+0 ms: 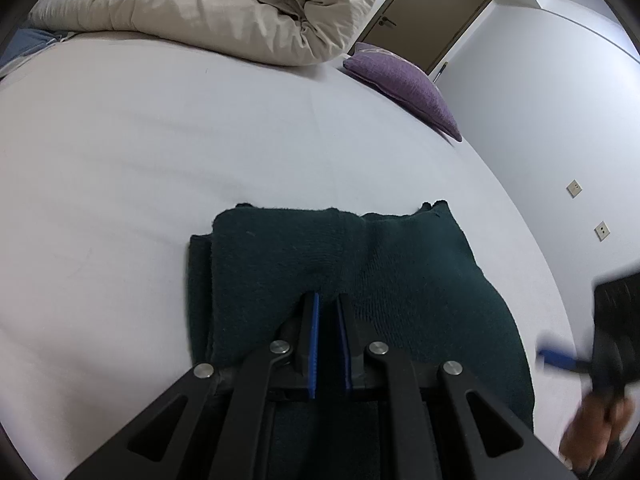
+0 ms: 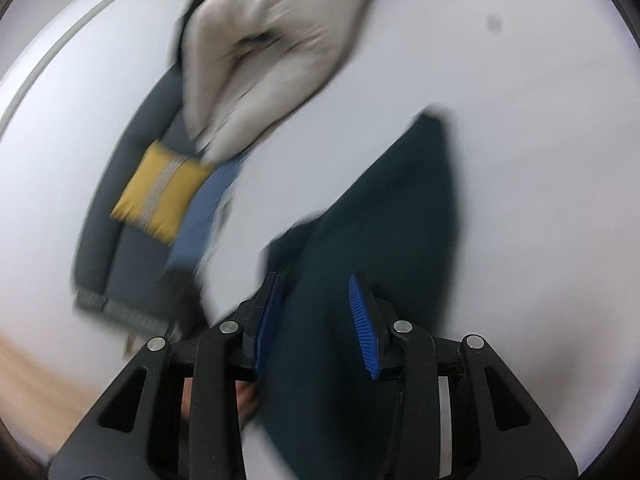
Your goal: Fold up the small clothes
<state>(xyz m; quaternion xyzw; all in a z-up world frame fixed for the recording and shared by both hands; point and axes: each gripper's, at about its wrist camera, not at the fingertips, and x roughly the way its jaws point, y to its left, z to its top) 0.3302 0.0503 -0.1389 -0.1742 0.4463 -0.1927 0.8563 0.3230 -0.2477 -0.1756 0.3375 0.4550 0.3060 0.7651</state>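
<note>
A dark green knitted garment (image 1: 360,272) lies folded on the white bed sheet (image 1: 160,152). My left gripper (image 1: 328,300) is at its near edge, jaws almost closed with a narrow gap, and the cloth bunches up at the fingertips. Whether cloth is pinched is hidden. My right gripper (image 2: 316,284) is open, its blue pads (image 2: 362,320) spread over the same garment (image 2: 384,216). The right wrist view is motion blurred. The right gripper also shows in the left wrist view (image 1: 600,344) beyond the garment's right edge.
A beige duvet (image 1: 208,12) is heaped at the far side of the bed. A purple cushion (image 1: 404,84) lies near the bed's right edge. A dark sofa (image 2: 132,200) with a yellow cushion (image 2: 160,196) stands beside the bed.
</note>
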